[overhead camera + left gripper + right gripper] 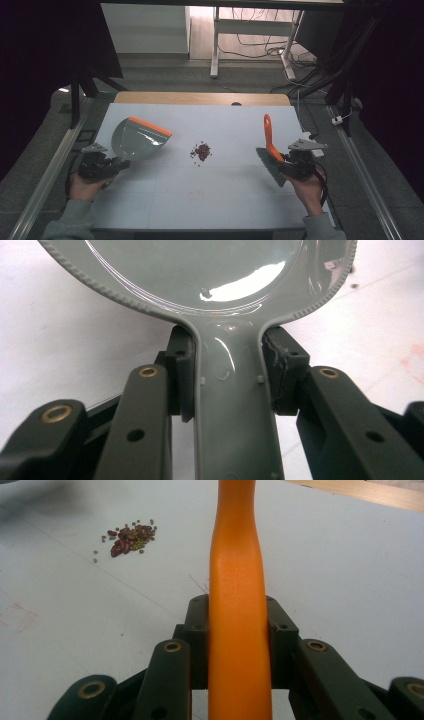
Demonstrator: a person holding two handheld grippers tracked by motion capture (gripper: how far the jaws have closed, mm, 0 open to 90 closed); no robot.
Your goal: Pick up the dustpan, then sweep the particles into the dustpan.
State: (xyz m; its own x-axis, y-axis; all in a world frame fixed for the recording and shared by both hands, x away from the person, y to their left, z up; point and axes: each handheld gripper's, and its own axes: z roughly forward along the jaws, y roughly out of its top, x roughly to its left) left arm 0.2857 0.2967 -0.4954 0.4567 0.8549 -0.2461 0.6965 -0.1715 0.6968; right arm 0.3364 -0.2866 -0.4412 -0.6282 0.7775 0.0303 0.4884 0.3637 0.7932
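The bean pile [201, 150] lies midway between the left hand-held gripper [107, 166], clamping the dustpan [136, 140], and the right hand-held gripper [290, 162], clamping the orange-handled brush [270, 150].

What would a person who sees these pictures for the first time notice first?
Probably the small pile of dark red beans in the middle of the white table. Next, the tools on either side: the left gripper is shut on the handle of a grey dustpan, and the right gripper is shut on an orange-handled brush.
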